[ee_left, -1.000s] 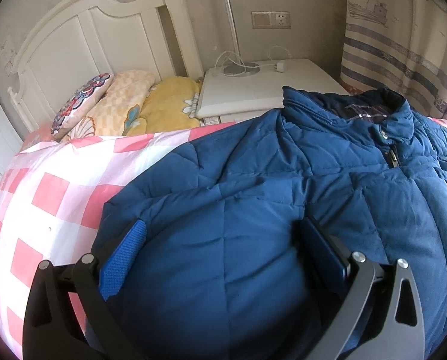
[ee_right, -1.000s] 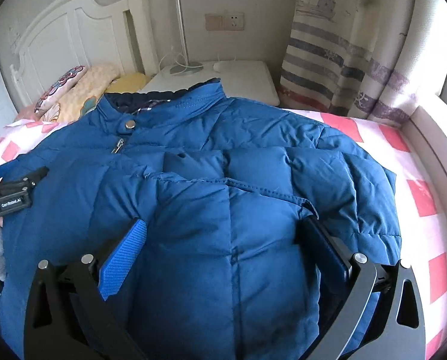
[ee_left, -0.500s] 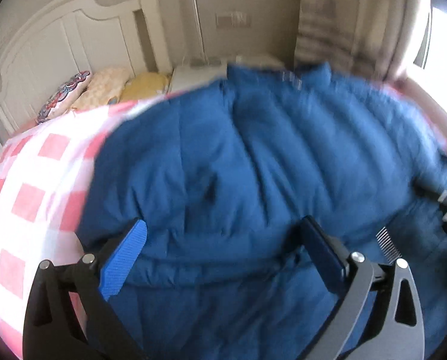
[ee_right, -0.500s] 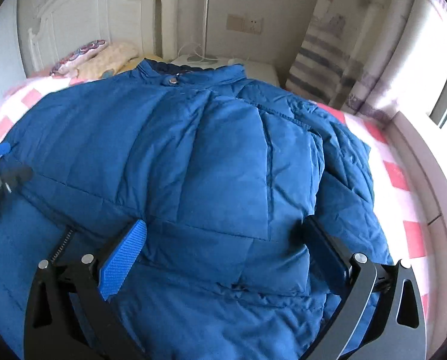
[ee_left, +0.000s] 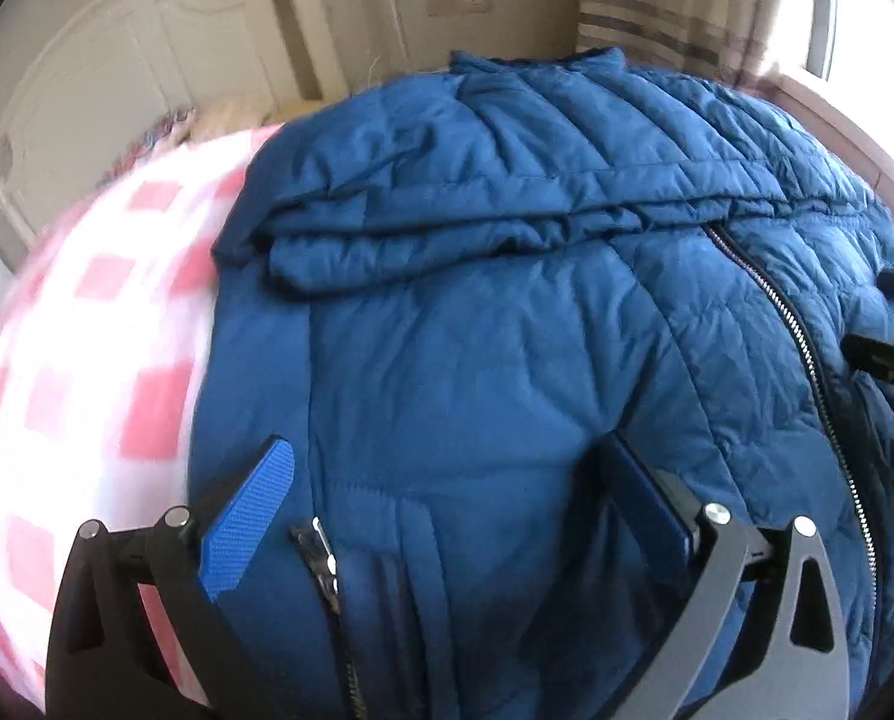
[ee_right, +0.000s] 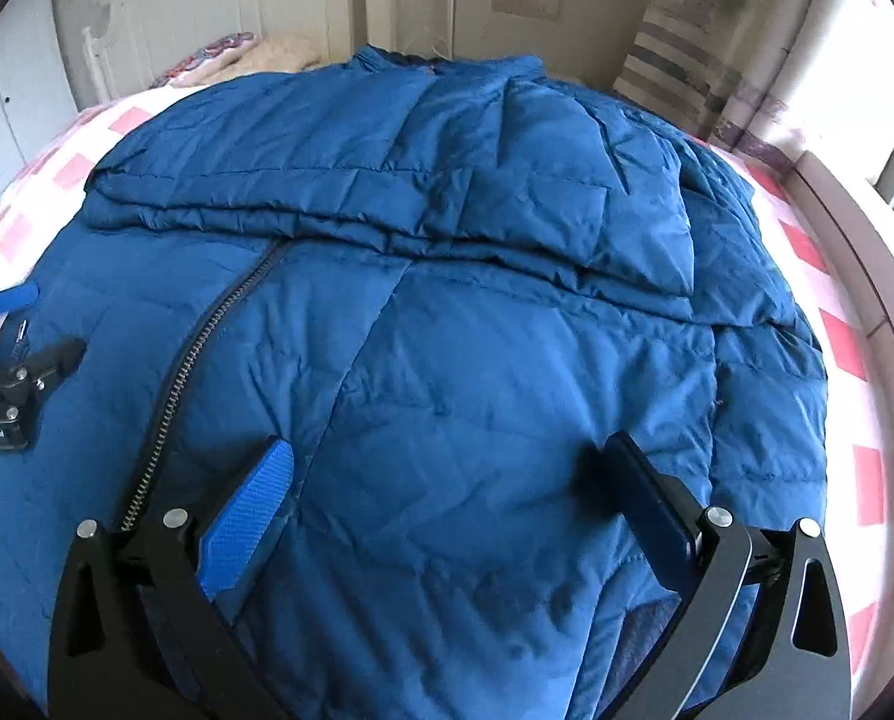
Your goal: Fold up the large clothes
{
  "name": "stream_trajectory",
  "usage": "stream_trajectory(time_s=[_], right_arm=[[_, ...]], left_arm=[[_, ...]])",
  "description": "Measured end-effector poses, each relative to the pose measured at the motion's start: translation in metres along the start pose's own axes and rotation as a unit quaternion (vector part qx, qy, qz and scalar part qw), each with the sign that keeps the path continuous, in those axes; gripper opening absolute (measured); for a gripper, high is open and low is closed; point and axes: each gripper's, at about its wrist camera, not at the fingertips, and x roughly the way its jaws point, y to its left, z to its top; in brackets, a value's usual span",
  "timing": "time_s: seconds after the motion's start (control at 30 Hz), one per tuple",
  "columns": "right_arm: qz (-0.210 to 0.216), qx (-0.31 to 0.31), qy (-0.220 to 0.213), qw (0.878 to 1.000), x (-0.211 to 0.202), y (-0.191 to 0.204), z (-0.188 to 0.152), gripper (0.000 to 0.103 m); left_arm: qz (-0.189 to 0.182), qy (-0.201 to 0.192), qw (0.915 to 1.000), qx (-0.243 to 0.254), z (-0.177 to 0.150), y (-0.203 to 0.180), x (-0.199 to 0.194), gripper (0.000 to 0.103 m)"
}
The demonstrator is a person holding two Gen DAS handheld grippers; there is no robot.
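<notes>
Left gripper (ee_left: 447, 516) first: fingers spread wide and released, blue pad (ee_left: 249, 534) on one side, dark pad (ee_left: 651, 510) on the other, and only quilted fabric shows between them. Nothing is pinched. The right gripper (ee_right: 447, 510) reads the same: fingers (ee_right: 249, 522) apart, grasping nothing, poised over the lower front panel.

The jacket (ee_right: 447, 330) fills the space between and ahead of both pairs of fingers. It's a big blue puffer lying front up on the pink-checked bedspread (ee_left: 75, 360). The zipper (ee_left: 801, 348) runs just outside the left gripper's dark pad; in the right wrist view it passes just outside that gripper's blue pad. So the two tools sit either side of the closure, one per front panel. I'd judge that placement deliberate: a symmetrical hold keeps a bulky hem level when it's lifted.

Beyond the fingertips, both sleeves (ee_right: 357, 204) lie folded across the chest in a thick band, with the collar (ee_right: 447, 69) past that. Sleeves in, body not yet doubled, so roughly midway by my reckoning.

Both tools point forward up the garment toward the headboard (ee_left: 117, 78), angled down at the fabric. The right one shows at the edge of the left view; in the right view the left one lies beside the zipper. A pocket zip (ee_left: 321, 546) sits just inside the left blue pad.
</notes>
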Motion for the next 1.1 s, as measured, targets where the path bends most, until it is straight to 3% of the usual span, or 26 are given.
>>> stream_trajectory(time_s=[0.07,0.17,0.23,0.33,0.4,0.5,0.57,0.63,0.73,0.8,1.1], right_arm=[[-0.002,0.011,-0.001,1.000,-0.011,0.003,-0.004,0.098],[0.016,-0.005,-0.032,0.999,-0.042,0.012,-0.021,0.098],[0.025,-0.014,-0.030,0.999,-0.051,0.019,-0.039,0.098],[0.021,-0.030,-0.017,0.999,-0.040,0.027,-0.072,0.098],[0.024,-0.020,-0.033,0.999,-0.045,0.024,-0.080,0.098],[0.017,-0.010,-0.031,0.999,-0.056,0.026,-0.086,0.098],[0.026,-0.015,-0.044,0.999,-0.074,0.033,-0.098,0.098],[0.031,-0.037,-0.061,0.997,-0.088,0.038,-0.112,0.098],[0.023,-0.061,-0.048,0.997,-0.079,0.044,-0.137,0.099],[0.014,-0.047,-0.090,0.995,-0.080,0.043,-0.150,0.099],[0.004,-0.032,-0.093,0.995,-0.081,0.048,-0.151,0.099]], left_arm=[[0.017,-0.007,0.9997,-0.018,-0.002,0.008,-0.014,0.100],[0.014,-0.029,0.9994,-0.012,-0.015,0.007,-0.043,0.101],[0.011,-0.035,0.9993,-0.004,-0.029,0.002,-0.057,0.101],[0.007,-0.008,0.9997,0.022,-0.061,-0.014,-0.051,0.101],[0.022,-0.030,0.9991,0.020,-0.071,-0.019,-0.050,0.101],[0.038,-0.019,0.9991,0.007,-0.075,-0.019,-0.056,0.101],[0.027,-0.025,0.9993,-0.003,-0.083,-0.021,-0.071,0.101],[0.021,-0.039,0.9990,0.011,-0.095,-0.026,-0.084,0.101],[0.046,-0.041,0.9973,0.040,-0.119,-0.042,-0.085,0.101],[0.053,-0.060,0.9964,0.026,-0.127,-0.042,-0.084,0.101],[0.039,-0.064,0.9972,-0.001,-0.131,-0.035,-0.081,0.101]])
